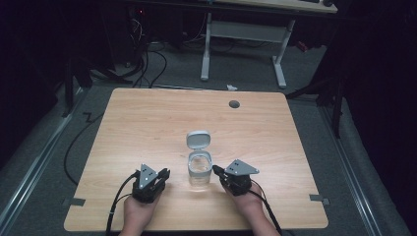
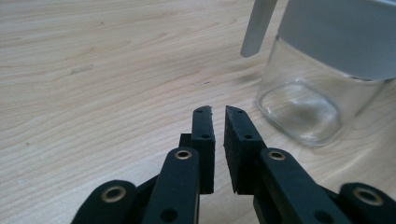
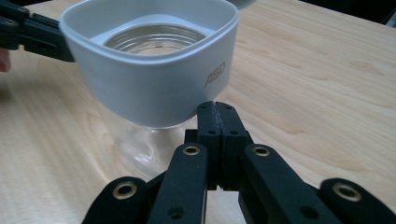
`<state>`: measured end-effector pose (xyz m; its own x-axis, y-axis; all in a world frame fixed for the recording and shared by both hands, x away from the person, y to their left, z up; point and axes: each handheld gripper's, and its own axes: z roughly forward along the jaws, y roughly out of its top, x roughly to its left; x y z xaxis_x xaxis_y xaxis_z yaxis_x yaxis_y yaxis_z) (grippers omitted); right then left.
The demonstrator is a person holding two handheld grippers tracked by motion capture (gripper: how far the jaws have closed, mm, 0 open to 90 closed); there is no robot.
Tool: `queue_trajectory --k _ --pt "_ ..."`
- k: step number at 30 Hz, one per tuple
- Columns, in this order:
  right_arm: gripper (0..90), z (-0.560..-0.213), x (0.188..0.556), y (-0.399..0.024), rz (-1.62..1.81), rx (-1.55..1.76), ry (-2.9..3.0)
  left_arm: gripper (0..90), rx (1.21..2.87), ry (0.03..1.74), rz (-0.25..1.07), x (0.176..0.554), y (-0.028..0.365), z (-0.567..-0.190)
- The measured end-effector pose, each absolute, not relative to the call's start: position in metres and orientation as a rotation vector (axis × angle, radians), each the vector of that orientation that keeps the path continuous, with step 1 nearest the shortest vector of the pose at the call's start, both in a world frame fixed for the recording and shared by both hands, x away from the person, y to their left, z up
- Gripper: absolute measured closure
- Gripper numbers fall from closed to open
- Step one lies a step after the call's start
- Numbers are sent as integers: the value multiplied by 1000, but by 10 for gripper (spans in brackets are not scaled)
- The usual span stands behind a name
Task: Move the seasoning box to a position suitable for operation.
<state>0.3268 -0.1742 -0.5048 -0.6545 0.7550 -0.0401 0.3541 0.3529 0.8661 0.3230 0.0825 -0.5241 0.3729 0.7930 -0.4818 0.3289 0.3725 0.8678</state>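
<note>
**Listener:** What is sitting in front of you right now?

**Operator:** I am looking down on a pale wooden table [image 1: 147, 123]. A clear glass jar [image 1: 199, 172] is standing upright near the front edge, midway between my two grippers. It has a grey plastic collar around its mouth, and its hinged lid [image 1: 198, 139] is flipped up and back, so the mouth is open toward me.

**Listener:** Where are your grippers?

**Operator:** I am holding the left gripper [image 1: 164, 173] just beside the jar on its left, apart from the glass. In the left gripper view its fingers [image 2: 204, 135] are nearly together with a thin gap between them, gripping nothing, and the jar's base [image 2: 299, 107] is sitting ahead and to one side of them.

**Listener:** And the other one?

**Operator:** I am resting the right gripper [image 1: 216, 170] at the jar's right side. Its fingers [image 3: 208, 135] are pressed fully together and are holding nothing. In the right gripper view their tips are sitting right under the grey collar [image 3: 159, 79]; I cannot tell whether they are touching it.

**Listener:** Why flank it like that?

**Operator:** My guess is that I am bracketing the jar from both sides so one gripper can steady the glass while the other works the lid. The jar looks empty, light and smooth, so it could slide if I am pushing from one side alone.
</note>
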Motion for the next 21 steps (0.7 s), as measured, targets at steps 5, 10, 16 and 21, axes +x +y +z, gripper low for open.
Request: queue_trajectory --k 5,10,16,21 --pt "895 -510 323 -172 1232 980 2196 810 1231 1195 387 317 83 -525" --pt "881 -513 322 -174 1231 996 2198 791 1252 1173 354 310 80 -525" --pt "876 -514 324 -184 1213 1060 2175 752 1277 1139 320 303 69 -527" --pt "881 -510 329 -195 1224 1134 2133 787 1314 1106 288 296 58 -529"
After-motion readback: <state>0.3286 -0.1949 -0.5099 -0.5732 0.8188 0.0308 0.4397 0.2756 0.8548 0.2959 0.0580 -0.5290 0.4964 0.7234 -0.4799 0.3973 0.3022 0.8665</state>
